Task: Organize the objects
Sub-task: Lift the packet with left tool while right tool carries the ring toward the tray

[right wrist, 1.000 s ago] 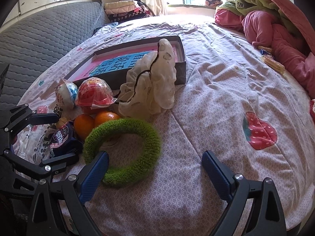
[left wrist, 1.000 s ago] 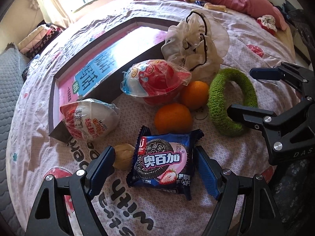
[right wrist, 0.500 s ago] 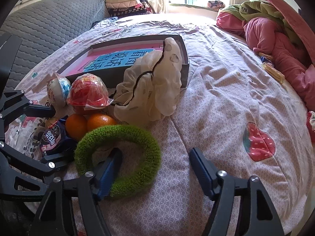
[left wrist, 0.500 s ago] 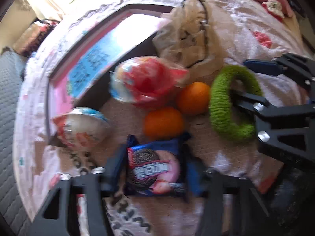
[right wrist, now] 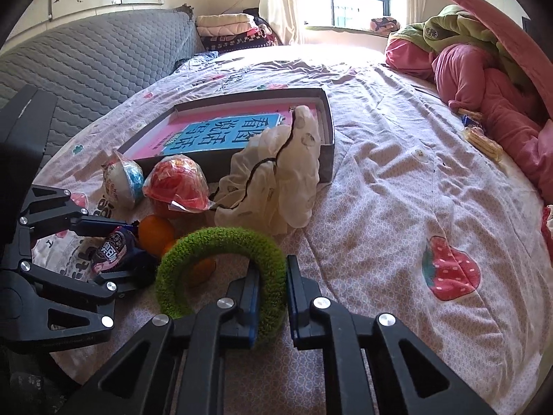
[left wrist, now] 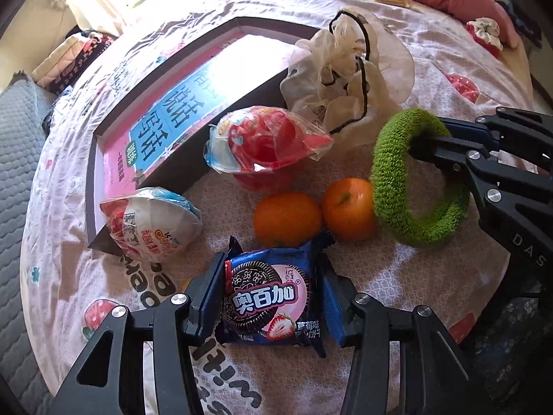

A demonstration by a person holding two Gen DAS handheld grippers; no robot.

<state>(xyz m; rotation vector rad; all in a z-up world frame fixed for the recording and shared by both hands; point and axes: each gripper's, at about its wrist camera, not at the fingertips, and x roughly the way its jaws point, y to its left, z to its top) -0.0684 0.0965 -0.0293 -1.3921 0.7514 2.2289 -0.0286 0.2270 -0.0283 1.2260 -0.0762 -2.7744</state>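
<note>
Covering the whole scene, a bed (right wrist: pixel 397 207) in strawberry-print sheet carries every item. Next in size: shallow dark box (left wrist: pixel 114 117) with a pink-and-blue printed sheet inside, lying behind the clutter. Cream gauzy scrunchie (left wrist: pixel 349 69), leaning on the box's near wall. Green fuzzy ring (right wrist: pixel 221 245), tilted up off the sheet; right gripper (right wrist: pixel 271 294) has its fingers closed across the ring's near band, one inside the loop, one outside. Red wrapped toy egg (left wrist: pixel 266 145) and white wrapped toy egg (left wrist: pixel 152 224), both against the box wall. Two oranges (left wrist: pixel 287 218), touching each other, the right one touching the ring. Cookie packet (left wrist: pixel 273 294), flat on the sheet; left gripper (left wrist: pixel 269 297) has its fingers pressed to the packet's two side edges. Handling judgement: lift both straight up before travelling, so the ring clears the orange and the packet's crimped ends do not drag; the box looks the likely destination.
</note>
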